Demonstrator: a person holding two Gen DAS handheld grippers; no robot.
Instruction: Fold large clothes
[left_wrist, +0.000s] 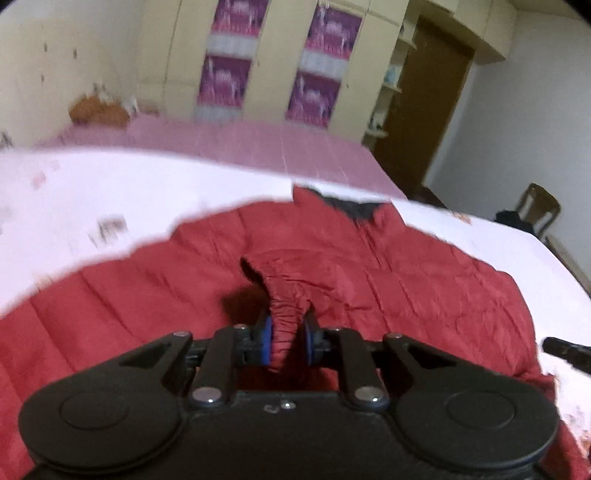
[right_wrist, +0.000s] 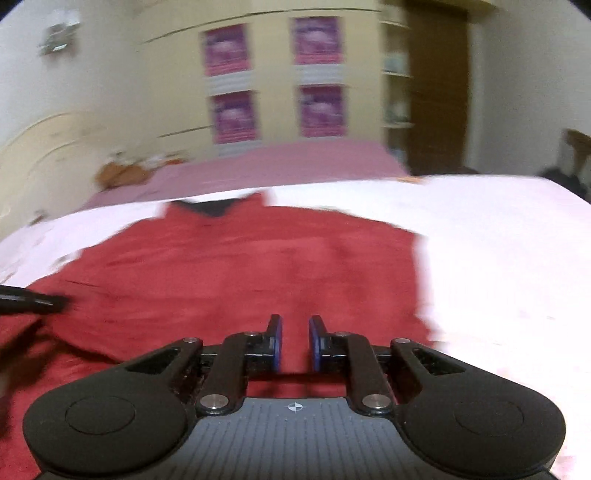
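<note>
Here the risk lies mostly in the thin hold on the sleeve (left_wrist: 280, 295). Only a bunched ridge of cuff cloth is pinched by the left gripper (left_wrist: 288, 341), and the padded fabric looks slippery, so the cuff could be pulled free if it is carried quickly or far across the jacket (left_wrist: 406, 280). If too much is dragged, the jacket body beneath may be shifted or rucked on the bed (left_wrist: 147, 192), and the fold would come out crooked. A clash between the two tools is also possible, since the tip of each shows at the edge of the other's view.

The left gripper is clamped on the sleeve: its blue pads are pressed against the gathered cloth from both sides, with the cuff opening raised just beyond them. The right gripper (right_wrist: 295, 341) is drawn nearly together, a narrow gap being left between its pads; nothing is seen between them, and it is held above the near part of the jacket, contact with the cloth not being discernible through the blur.

The jacket is spread flat on the white bed, collar at the far end, hem toward the near edge.
</note>
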